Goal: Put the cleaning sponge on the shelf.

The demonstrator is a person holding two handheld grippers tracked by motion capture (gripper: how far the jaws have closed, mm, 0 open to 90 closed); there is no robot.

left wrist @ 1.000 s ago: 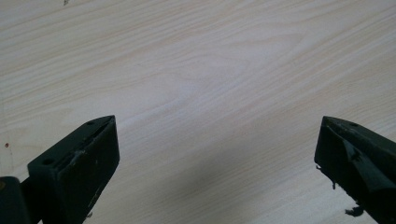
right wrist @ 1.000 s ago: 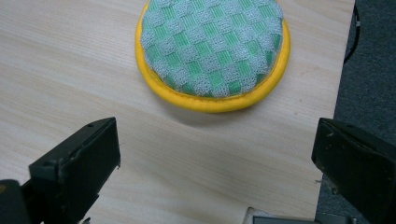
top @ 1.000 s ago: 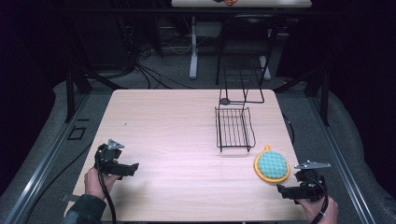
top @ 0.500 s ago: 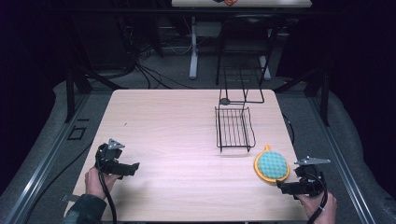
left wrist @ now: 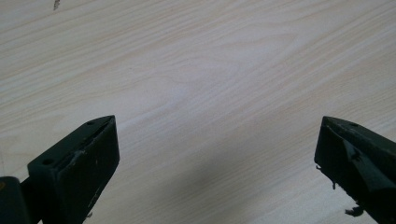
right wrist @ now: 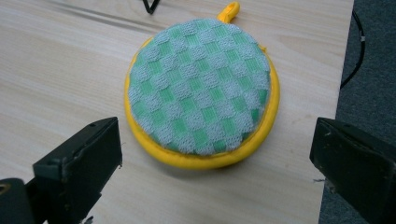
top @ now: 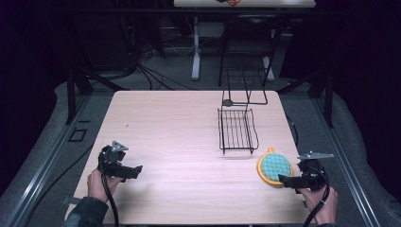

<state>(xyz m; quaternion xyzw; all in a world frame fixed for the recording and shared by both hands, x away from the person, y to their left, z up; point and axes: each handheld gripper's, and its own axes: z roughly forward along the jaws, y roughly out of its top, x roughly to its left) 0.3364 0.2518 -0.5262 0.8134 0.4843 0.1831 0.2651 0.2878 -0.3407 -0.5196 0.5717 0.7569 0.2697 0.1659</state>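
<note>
A round yellow sponge pad [top: 274,166] with a green checked top lies flat near the table's right edge; it has a small yellow loop at its far side. In the right gripper view the same sponge pad [right wrist: 201,91] lies just ahead of the wide-apart jaws. My right gripper [top: 289,179] is open, low over the table, just short of the pad. A black wire rack [top: 236,130] stands behind the pad. My left gripper [top: 133,170] is open over bare wood [left wrist: 201,93] near the front left, with nothing between its jaws.
A second black wire frame [top: 245,87] stands at the table's far edge behind the rack. The wooden table [top: 170,127] ends close to the pad's right side, with dark floor and a cable [right wrist: 355,51] beyond.
My right gripper has shifted slightly toward the sponge pad. The left gripper and the objects have stayed put.
</note>
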